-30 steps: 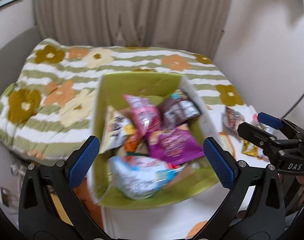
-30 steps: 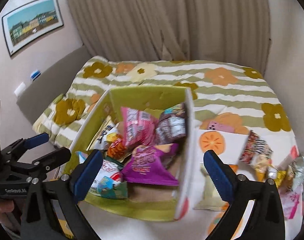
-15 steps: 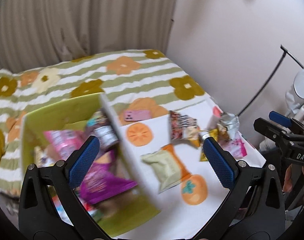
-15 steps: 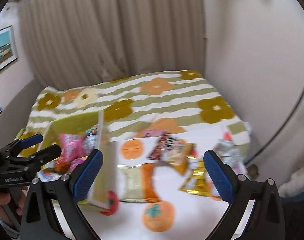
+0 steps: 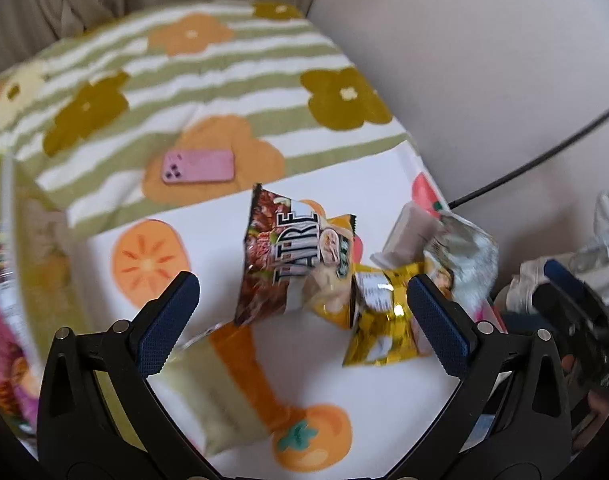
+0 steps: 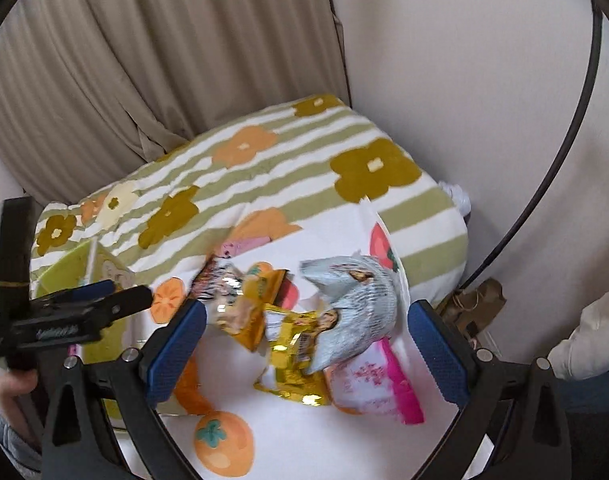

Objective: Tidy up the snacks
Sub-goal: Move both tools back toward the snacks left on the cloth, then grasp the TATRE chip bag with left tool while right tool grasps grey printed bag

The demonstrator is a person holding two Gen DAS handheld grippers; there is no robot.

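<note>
On the white cloth's right half, the loose packets lie in a heap: a brown bag [image 5: 278, 256], a gold pouch [image 5: 378, 320] and a silver bag [image 6: 352, 308], overlapping. A second ago both cameras looked into the green box [image 6: 64, 272]; they have since swung right to this heap, so I judge another pick is coming. The brown bag's long axis runs from the cloth's near edge toward the far edge, its top pointing away. Left gripper [image 5: 304, 324] and right gripper [image 6: 306, 348] hang above, both spread wide and empty. A pink phone [image 5: 198, 166] lies beyond on the blanket.
</note>
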